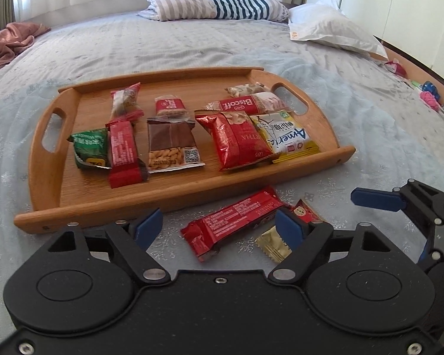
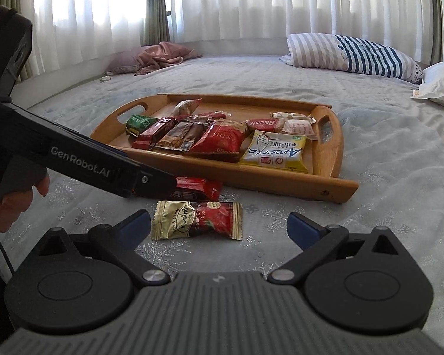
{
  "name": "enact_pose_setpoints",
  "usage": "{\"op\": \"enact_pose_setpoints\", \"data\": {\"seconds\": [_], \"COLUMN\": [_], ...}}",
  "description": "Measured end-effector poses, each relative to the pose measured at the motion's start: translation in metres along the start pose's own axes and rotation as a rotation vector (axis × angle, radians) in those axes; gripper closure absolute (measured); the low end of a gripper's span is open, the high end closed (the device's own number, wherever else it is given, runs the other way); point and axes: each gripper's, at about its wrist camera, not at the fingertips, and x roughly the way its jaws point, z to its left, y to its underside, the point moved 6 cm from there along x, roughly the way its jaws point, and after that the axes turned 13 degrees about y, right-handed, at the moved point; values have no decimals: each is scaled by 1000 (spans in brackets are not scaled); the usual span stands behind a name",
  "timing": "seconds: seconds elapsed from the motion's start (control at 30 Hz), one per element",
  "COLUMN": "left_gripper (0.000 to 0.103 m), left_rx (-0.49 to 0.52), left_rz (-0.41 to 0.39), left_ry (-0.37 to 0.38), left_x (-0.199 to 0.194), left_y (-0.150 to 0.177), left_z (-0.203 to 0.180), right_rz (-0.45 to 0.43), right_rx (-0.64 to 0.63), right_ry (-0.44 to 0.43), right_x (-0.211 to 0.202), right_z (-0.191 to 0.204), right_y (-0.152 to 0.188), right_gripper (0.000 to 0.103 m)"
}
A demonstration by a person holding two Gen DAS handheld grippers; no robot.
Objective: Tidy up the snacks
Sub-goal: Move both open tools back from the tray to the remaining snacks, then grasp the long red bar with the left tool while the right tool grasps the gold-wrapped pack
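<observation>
On the bed: a wooden tray (image 1: 44, 219) holds most of the snacks in rough rows; two packets lie on the bedspread just in front of its near rim.
Left tongs (image 1: 219, 230): spread wide and empty, poised over the long red bar (image 1: 233, 219), which lies slantwise between the blue fingertips.
Right tongs (image 2: 219, 227): also wide and empty, framing the gold-and-red candy packet (image 2: 196, 220), which lies flat just beside the bar.
Step in hand: picking these last two strays off the bed, as I judge it.
Doing it well: turn the left tongs so the pads close across the bar's narrow width near its middle, not along its length.
Caution: the soft bedspread may bunch into a low grip; the two tools sit near each other, so move one at a time.
Placement: the bare wood at the tray's front looks the likeliest spot.
</observation>
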Motion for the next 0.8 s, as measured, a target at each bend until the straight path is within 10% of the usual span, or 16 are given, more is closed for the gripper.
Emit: {"op": "enact_pose_setpoints", "data": {"seconds": [0.5, 0.8], "left_gripper": [67, 69], "left_rx": [5, 24], "left_rz": [84, 75], "left_ry": [86, 93], "left_x": [12, -2], "left_y": [5, 3], "left_z": [-14, -19], "right_rz": [-14, -39], "right_rx": [-44, -39], "right_ry": [11, 3], "right_x": [11, 3], "right_z": [14, 18], "right_y": [10, 9], "right_gripper": [1, 36]}}
